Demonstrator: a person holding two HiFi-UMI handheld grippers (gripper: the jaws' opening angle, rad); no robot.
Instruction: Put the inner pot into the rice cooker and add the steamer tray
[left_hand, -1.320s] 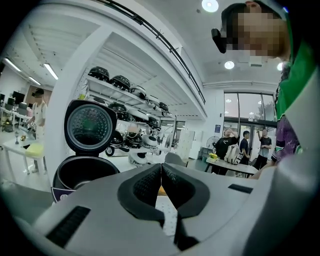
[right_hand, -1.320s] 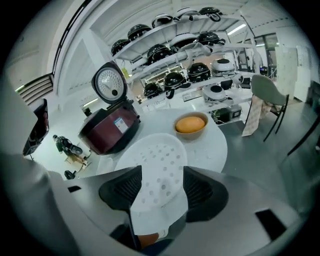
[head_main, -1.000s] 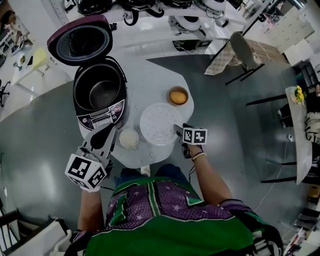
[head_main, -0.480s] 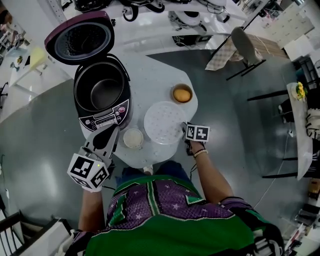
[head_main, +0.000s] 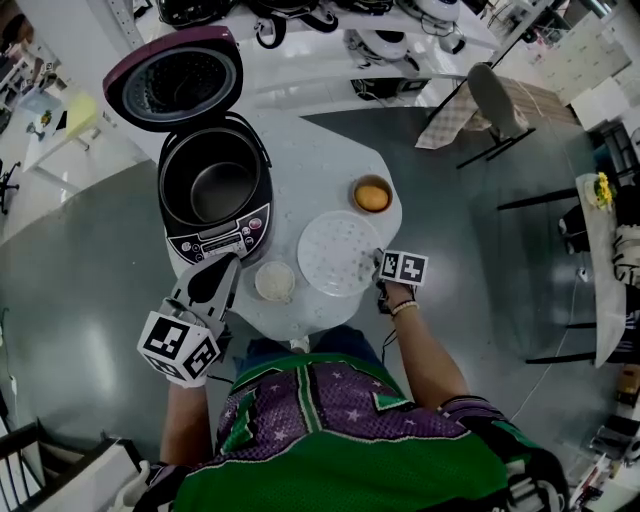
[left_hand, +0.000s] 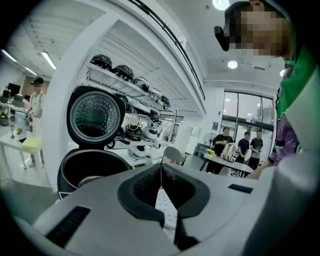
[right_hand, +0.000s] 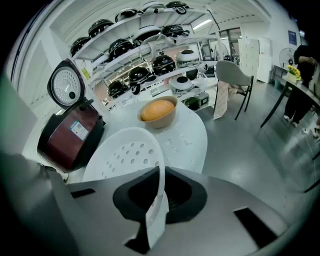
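The rice cooker (head_main: 215, 195) stands open on the white table, lid (head_main: 178, 82) tilted back, with the metal inner pot (head_main: 212, 187) inside it. The white perforated steamer tray (head_main: 338, 252) lies flat to its right. My right gripper (head_main: 379, 268) is shut on the tray's near right rim; in the right gripper view the rim (right_hand: 159, 186) runs between the jaws. My left gripper (head_main: 222, 266) is shut with nothing in it, just in front of the cooker's control panel (head_main: 222, 238). In the left gripper view the open cooker (left_hand: 87, 167) stands ahead at the left.
A bowl holding an orange item (head_main: 372, 194) sits beyond the tray; a small white cup (head_main: 274, 281) stands near the table's front edge (head_main: 300, 328). Shelves of rice cookers (right_hand: 145, 62) line the back wall. A chair (head_main: 490, 100) and people (left_hand: 240, 147) are off to the right.
The right gripper's jaws have closed on the steamer tray's rim. The left gripper has hardly moved, staying in front of the cooker.
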